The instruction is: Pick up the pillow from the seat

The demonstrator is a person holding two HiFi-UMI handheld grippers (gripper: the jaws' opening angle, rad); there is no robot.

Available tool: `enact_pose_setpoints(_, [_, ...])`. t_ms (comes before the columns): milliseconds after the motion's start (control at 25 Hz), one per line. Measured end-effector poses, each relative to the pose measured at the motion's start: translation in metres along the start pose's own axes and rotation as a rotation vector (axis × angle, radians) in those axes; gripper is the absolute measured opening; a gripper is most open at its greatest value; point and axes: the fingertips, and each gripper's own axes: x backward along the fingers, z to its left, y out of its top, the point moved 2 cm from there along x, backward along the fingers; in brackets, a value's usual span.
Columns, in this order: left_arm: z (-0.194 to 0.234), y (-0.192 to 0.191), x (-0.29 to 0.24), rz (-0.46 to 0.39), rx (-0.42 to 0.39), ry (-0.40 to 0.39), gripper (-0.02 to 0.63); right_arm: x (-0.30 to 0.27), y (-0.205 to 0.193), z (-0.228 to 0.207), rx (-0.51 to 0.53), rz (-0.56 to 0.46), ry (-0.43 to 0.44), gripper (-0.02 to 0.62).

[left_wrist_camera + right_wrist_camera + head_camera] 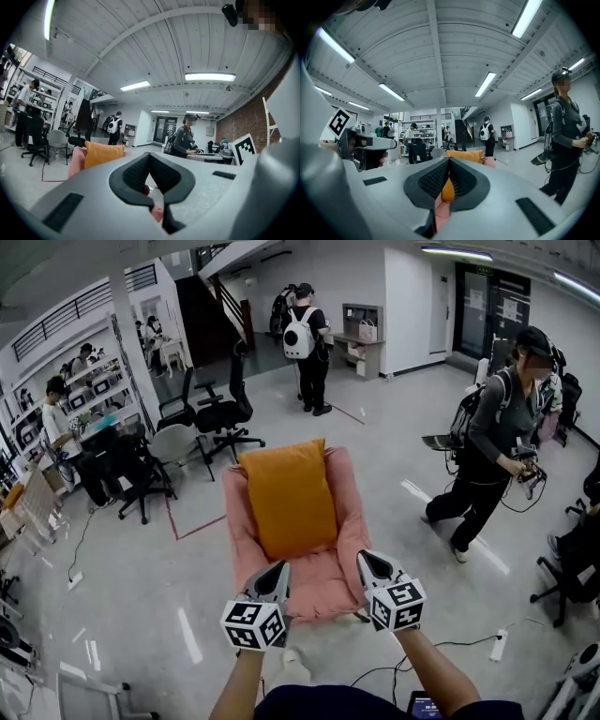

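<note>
Approach: my left tongs (277, 568) and right tongs (367, 560) pressed together, empty, short of pillow (286, 495) on seat (323, 587); next spread, reach in

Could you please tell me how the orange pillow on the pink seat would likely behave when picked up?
The orange pillow looks plump and soft, so it will probably sag around a pinch at one edge. Propped loosely against the back of the pink seat, it seems light for its size. Its matte fabric should not slip easily.
</note>
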Motion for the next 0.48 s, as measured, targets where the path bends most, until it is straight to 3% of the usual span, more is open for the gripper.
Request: enact_pose_setpoints(480, [0.013, -0.007, -0.006, 0.015, -0.001, 0.009, 0.005, -0.019, -0.01, 0.0, -0.007, 0.02, 0.02, 0.018])
